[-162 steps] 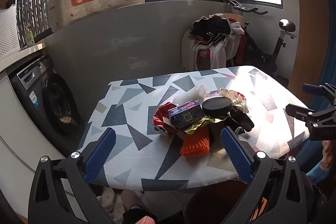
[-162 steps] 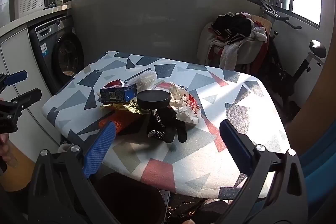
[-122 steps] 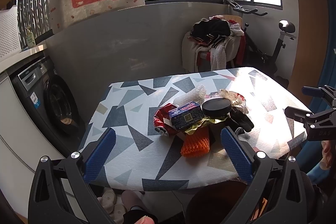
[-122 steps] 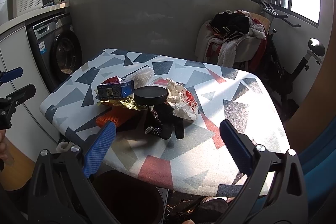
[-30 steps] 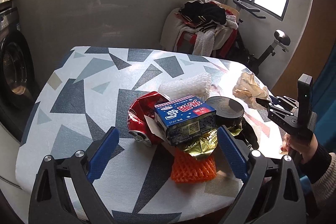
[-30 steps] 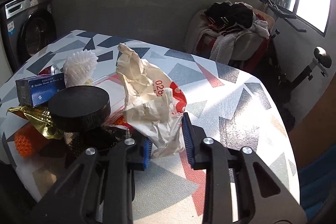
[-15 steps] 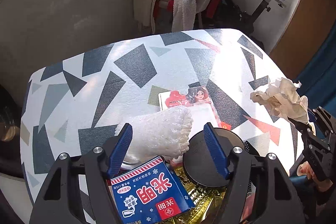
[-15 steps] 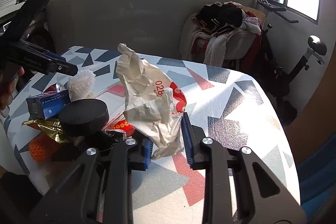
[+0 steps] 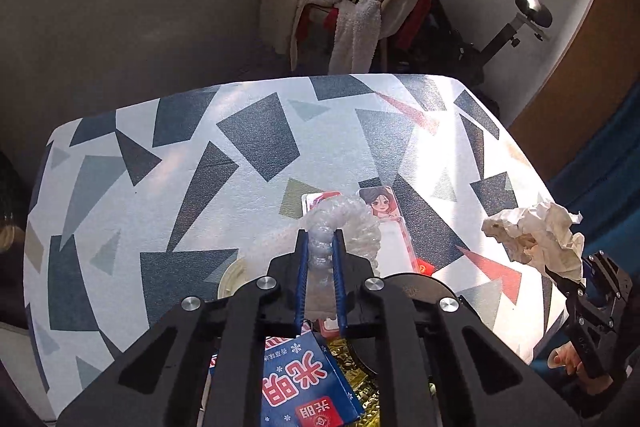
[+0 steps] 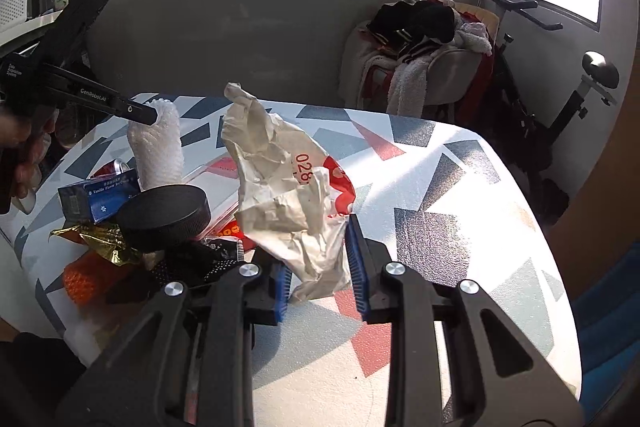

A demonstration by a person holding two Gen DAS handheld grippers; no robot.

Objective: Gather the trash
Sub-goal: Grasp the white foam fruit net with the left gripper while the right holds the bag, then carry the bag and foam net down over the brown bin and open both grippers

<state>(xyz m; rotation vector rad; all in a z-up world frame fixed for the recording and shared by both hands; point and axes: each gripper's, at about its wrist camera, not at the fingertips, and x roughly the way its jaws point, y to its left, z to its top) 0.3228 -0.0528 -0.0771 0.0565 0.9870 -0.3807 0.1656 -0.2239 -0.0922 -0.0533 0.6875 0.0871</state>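
My left gripper (image 9: 319, 241) is shut on a white foam net sleeve (image 9: 344, 227), lifted off the trash pile; the sleeve also shows in the right wrist view (image 10: 158, 151). My right gripper (image 10: 316, 267) is shut on a crumpled white paper bag with red print (image 10: 288, 187), held above the table; the bag also shows in the left wrist view (image 9: 536, 235). On the table lie a blue carton (image 10: 100, 197), a black round lid (image 10: 164, 213), gold foil (image 10: 100, 237), an orange net (image 10: 86, 279) and a crushed red can (image 10: 112, 169).
The table (image 9: 180, 167) has a geometric-patterned cover. A flat plastic package with a cartoon girl (image 9: 384, 223) lies under the sleeve. A chair piled with clothes (image 10: 424, 47) and an exercise bike (image 10: 560, 87) stand behind the table.
My left gripper has closed on the foam net sleeve and raised it. My right gripper still holds the paper bag, lifted slightly.
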